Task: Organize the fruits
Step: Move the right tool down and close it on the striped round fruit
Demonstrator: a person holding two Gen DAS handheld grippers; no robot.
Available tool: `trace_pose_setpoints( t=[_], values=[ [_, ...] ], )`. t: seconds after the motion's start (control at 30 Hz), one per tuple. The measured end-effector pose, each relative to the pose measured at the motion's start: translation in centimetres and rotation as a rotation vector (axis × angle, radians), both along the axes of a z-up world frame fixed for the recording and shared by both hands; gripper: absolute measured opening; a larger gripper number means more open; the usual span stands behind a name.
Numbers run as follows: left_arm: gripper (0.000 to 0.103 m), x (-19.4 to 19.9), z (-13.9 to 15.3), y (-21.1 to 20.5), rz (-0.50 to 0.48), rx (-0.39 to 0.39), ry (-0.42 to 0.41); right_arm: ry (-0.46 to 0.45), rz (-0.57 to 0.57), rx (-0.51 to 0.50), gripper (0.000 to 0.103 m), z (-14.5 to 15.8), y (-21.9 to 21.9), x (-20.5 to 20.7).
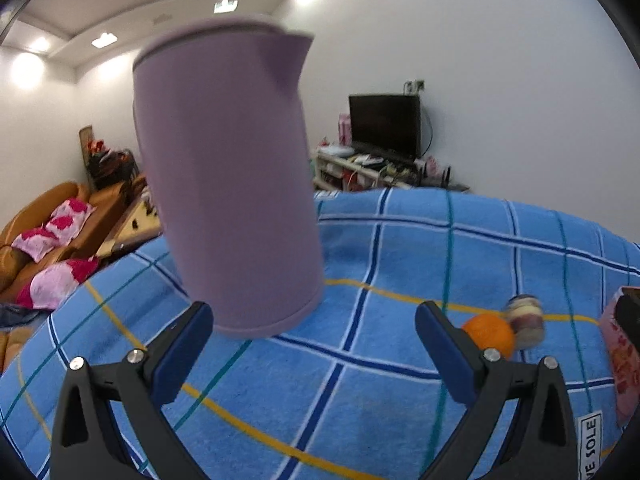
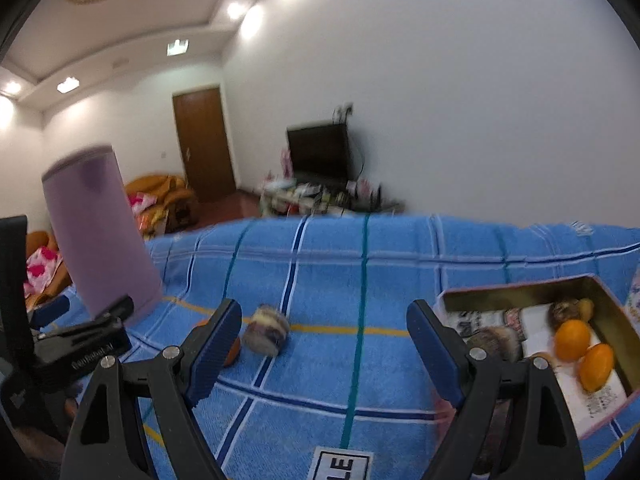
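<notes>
White walls and a lit ceiling enclose a living room, with a dark TV (image 2: 318,152) on a cluttered stand at the far wall, a brown door (image 2: 204,142) to its left, and an orange sofa (image 1: 52,216) with pink cushions. Blue checked cloth (image 1: 360,380) covers the table in front.

On the cloth stands a lilac jug (image 1: 228,184), spout at its top rim, blurred and leaning in both views. Right of the jug lies an orange (image 1: 490,334), touching a banded, purple-and-cream fruit (image 1: 526,322) on its right. Farther right of the jug, near the cloth's edge, sits a pink box (image 2: 516,290) with a gold inner wall. It holds two oranges (image 2: 572,340) side by side, a brown fuzzy fruit (image 2: 496,342) and a dark round one (image 2: 566,310) at the back, all on printed paper.

The left gripper (image 1: 314,322) has its jaws spread wide just before the jug's base, nothing between them. The right gripper (image 2: 324,318) is likewise spread and empty, over bare cloth between the banded fruit and the box.
</notes>
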State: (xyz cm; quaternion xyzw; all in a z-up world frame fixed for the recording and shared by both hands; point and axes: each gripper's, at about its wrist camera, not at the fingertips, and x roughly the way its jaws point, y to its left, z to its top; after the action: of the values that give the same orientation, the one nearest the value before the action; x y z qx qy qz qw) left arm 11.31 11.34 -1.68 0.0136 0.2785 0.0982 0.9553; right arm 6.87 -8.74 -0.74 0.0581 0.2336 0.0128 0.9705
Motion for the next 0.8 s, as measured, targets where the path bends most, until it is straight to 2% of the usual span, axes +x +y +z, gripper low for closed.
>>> trace_pose_setpoints(
  t=[0.07, 0.2, 0.37, 0.43, 0.47, 0.5, 0.57, 0.73, 0.8],
  values=[
    [0.103, 0.3, -0.2, 0.0, 0.001, 0.021, 0.025, 0.065, 0.038, -0.004, 0.086, -0.6, 0.5, 1.6],
    [0.103, 0.7, -0.4, 0.3, 0.006, 0.036, 0.05, 0.133, 0.096, -0.021, 0.086, -1.4, 1.5, 3.9],
    [0.103, 0.9, -0.7, 0.6, 0.01, 0.033, 0.07, 0.225, 0.124, 0.031, 0.085, -2.7, 2.4, 7.2],
    [0.103, 0.9, -0.6, 0.7, 0.013, 0.039, 0.072, 0.278, 0.121, 0.022, 0.075, -3.5, 2.9, 8.7],
    [0.103, 1.0, -0.6, 0.8, 0.019, 0.039, 0.073, 0.311, 0.125, 0.021, 0.065, -3.9, 3.0, 9.3],
    [0.103, 1.0, -0.6, 1.0, 0.022, 0.037, 0.074, 0.337, 0.126, 0.022, 0.061, -4.2, 3.1, 9.8],
    [0.103, 1.1, -0.5, 1.4, 0.035, 0.03, 0.073, 0.378, 0.126, 0.024, 0.061, -4.8, 3.3, 10.5],
    [0.103, 1.1, -0.4, 1.9, 0.04, 0.011, 0.072, 0.414, 0.111, 0.053, 0.06, -5.3, 3.0, 11.6],
    [0.103, 1.1, -0.4, 1.9, 0.041, 0.011, 0.068, 0.436, 0.122, 0.034, 0.06, -5.3, 3.1, 12.1]
  ],
)
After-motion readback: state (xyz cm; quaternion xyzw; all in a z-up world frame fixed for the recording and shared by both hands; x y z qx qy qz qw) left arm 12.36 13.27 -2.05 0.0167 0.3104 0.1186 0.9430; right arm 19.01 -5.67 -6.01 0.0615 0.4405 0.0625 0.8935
